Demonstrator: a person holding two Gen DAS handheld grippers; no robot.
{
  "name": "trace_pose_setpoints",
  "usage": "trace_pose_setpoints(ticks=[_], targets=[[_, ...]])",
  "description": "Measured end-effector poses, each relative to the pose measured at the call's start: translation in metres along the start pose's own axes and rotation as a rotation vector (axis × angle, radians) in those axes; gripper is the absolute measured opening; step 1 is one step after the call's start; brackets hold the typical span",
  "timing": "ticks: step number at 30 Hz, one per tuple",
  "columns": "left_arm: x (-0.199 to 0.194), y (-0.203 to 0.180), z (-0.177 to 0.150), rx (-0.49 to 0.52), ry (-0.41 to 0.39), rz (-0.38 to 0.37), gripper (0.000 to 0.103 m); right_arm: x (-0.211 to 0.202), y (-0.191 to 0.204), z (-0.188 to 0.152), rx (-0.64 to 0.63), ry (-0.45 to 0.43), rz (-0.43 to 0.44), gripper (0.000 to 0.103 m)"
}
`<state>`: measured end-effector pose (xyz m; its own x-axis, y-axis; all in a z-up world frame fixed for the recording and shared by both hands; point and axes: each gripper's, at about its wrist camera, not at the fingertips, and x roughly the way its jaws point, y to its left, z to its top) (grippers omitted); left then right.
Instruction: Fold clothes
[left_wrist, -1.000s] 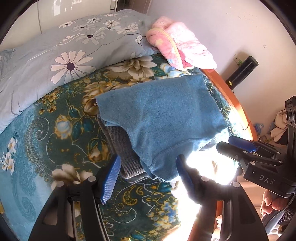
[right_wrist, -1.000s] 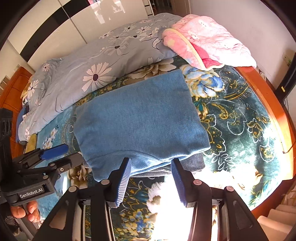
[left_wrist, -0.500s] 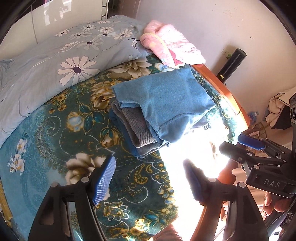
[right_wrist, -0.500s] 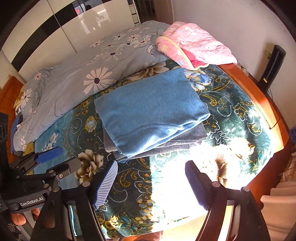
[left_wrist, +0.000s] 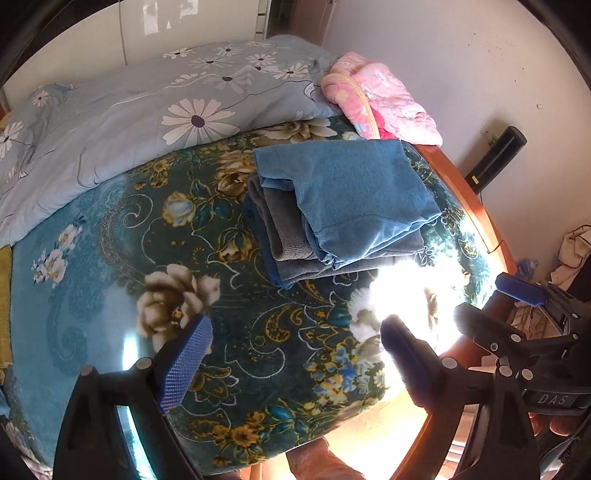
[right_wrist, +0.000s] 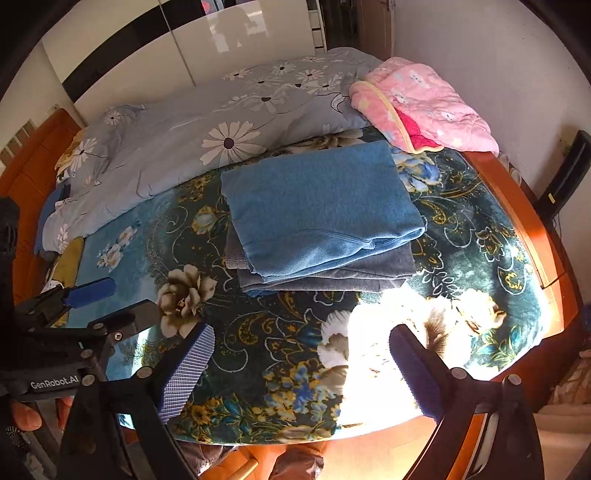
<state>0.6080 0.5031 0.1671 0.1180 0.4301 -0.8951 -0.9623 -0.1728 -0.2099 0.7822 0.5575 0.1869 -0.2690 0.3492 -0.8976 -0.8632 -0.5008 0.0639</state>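
A folded blue garment (left_wrist: 347, 195) (right_wrist: 317, 206) lies on top of a folded grey garment (left_wrist: 284, 236) (right_wrist: 332, 273), stacked on the floral blanket on the bed. My left gripper (left_wrist: 295, 362) is open and empty, held back from the stack above the near part of the blanket. My right gripper (right_wrist: 303, 369) is open and empty, also back from the stack. The right gripper shows at the right edge of the left wrist view (left_wrist: 517, 317). The left gripper shows at the left edge of the right wrist view (right_wrist: 92, 306).
A pale blue daisy-print quilt (left_wrist: 147, 110) (right_wrist: 221, 125) lies at the back. A pink padded blanket (left_wrist: 380, 99) (right_wrist: 421, 107) sits at the far right corner. The wooden bed frame (left_wrist: 465, 206) (right_wrist: 528, 229) runs along the right. Bright sunlight (left_wrist: 410, 291) glares on the near blanket.
Both grippers have pulled back from the stacked clothes and opened wider. The stack now sits farther away, untouched on the blanket.
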Motion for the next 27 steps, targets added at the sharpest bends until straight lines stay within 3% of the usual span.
trace_pose_setpoints(ticks=[8,27], targets=[[0.005,-0.014,-0.018,-0.1,0.012,0.031,0.097,-0.001,-0.016,-0.006,-0.069,-0.01,0.031,0.1],[0.012,-0.014,-0.025,-0.135,0.016,0.126,0.097,0.001,-0.038,-0.013,-0.054,-0.018,0.031,0.103]])
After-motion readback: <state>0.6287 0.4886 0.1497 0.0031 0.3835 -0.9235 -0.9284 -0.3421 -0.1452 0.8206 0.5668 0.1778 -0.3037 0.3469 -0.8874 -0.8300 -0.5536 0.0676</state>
